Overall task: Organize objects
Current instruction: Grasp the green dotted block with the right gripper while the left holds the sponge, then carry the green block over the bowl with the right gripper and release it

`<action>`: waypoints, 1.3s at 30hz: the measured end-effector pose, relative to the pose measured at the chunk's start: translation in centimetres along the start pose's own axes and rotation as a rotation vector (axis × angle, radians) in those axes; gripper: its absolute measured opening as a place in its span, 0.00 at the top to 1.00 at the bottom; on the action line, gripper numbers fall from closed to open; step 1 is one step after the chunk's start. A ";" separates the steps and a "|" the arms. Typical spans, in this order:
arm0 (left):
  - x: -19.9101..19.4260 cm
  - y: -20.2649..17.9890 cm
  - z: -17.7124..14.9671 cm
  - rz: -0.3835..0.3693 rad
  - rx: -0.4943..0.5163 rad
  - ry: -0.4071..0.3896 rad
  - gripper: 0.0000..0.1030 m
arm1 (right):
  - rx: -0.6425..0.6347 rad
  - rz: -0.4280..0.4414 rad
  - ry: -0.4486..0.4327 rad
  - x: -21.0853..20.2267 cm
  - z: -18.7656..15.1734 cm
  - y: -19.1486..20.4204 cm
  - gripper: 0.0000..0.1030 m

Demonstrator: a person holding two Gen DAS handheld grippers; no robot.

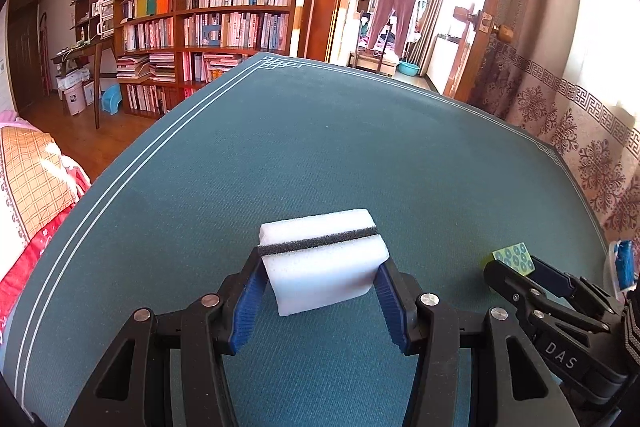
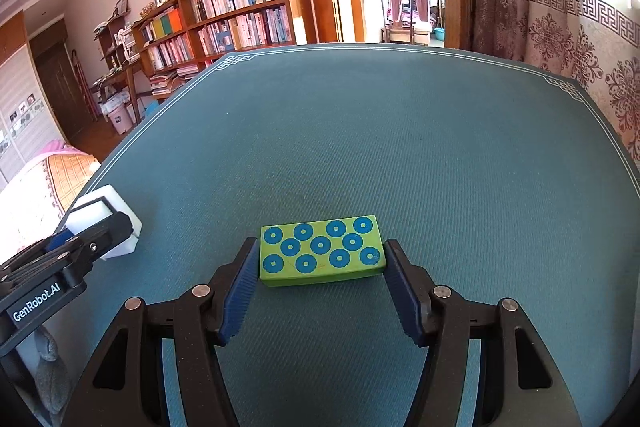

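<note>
In the right wrist view, the left gripper (image 2: 96,239) enters at nine o'clock with "GenRobot.AI" printed in white on its black body. In the left wrist view, the right gripper (image 1: 510,269) comes in at four o'clock, its body lettered "DAS".

The left gripper (image 1: 320,277) is clenched on a white sponge (image 1: 324,259) with a dark strip across its top. Both blue pads press its short ends, and the block juts forward past the fingertips (image 1: 256,275) toward twelve o'clock, its near lower corner off the cloth.

The right gripper (image 2: 320,259) is clamped on a green block (image 2: 320,253) printed with blue rings. The block lies flat on the teal table cover (image 2: 400,147), one blue pad against each short end, between the fingertips (image 2: 248,259).

Beyond, at eleven o'clock, stands a bookcase (image 2: 236,11); its book spines are too small to read.
</note>
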State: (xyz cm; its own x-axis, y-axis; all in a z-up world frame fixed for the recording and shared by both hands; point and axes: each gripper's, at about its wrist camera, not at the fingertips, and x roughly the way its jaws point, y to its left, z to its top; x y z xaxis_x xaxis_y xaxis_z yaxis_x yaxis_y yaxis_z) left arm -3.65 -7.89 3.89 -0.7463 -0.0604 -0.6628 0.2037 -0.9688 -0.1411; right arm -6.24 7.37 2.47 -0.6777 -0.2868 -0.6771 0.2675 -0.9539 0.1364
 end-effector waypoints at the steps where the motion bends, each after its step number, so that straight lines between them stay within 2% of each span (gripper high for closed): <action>1: -0.1 -0.2 -0.1 -0.005 0.009 -0.002 0.46 | 0.008 0.000 -0.003 -0.4 -0.3 -0.1 0.39; 11: -0.7 -2.3 -0.8 -0.061 0.076 -0.011 0.46 | 0.081 -0.038 -0.047 -4.8 -2.9 -2.1 0.39; 27: -0.3 -3.3 -1.5 -0.047 0.119 -0.013 0.46 | 0.206 -0.141 -0.132 -12.6 -5.9 -7.5 0.39; 39: 0.0 -3.8 -1.9 -0.033 0.146 -0.011 0.46 | 0.300 -0.292 -0.186 -18.4 -8.8 -13.4 0.39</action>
State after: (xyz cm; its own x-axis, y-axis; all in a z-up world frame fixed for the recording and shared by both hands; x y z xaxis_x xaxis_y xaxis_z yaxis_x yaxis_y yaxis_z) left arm -3.23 -3.79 3.01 -0.7579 -0.0301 -0.6517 0.0857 -0.9949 -0.0537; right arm 8.67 26.21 6.68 -0.8143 0.0133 -0.5803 -0.1447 -0.9728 0.1808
